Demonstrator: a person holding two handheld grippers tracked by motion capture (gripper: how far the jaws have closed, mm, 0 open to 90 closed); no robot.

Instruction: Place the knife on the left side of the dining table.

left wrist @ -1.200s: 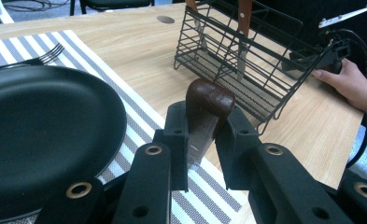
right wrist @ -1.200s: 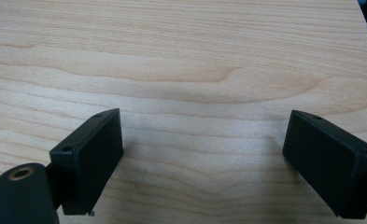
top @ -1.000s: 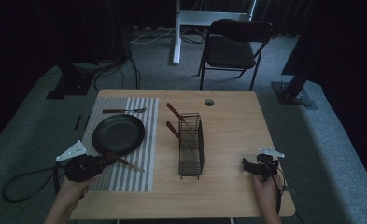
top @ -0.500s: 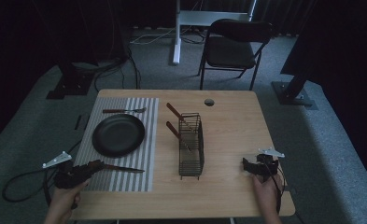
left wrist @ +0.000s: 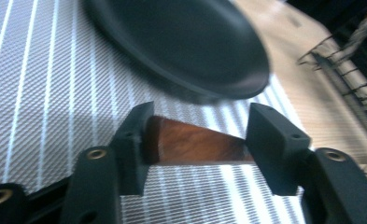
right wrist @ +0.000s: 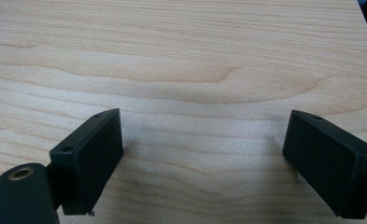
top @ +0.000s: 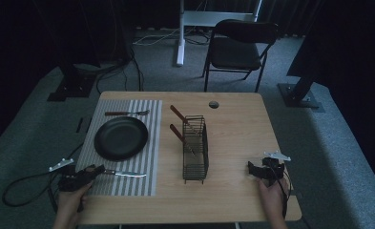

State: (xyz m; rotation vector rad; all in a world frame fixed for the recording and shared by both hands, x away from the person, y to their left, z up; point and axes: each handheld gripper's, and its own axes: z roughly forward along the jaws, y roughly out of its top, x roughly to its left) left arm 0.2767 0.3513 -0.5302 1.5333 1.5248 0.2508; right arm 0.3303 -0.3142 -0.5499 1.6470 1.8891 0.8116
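The left tool (top: 93,171) has just been opening, its jaws slack around the knife (top: 123,173) on the mat (top: 142,143). The right tool (top: 253,169) rests apart on the counter (top: 233,143)

Wooden knife handle (left wrist: 195,145) lies between the just-opened fingers (left wrist: 135,140) — black plate (left wrist: 181,44) beyond.

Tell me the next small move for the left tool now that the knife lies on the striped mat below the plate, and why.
Probably draw the left tool straight back off the knife. Its jaws have just been opening, and in the left gripper view the wooden handle lies between them with a gap at the right pad. The knife rests flat on the placemat, near the black plate, so lifting or twisting could drag it.
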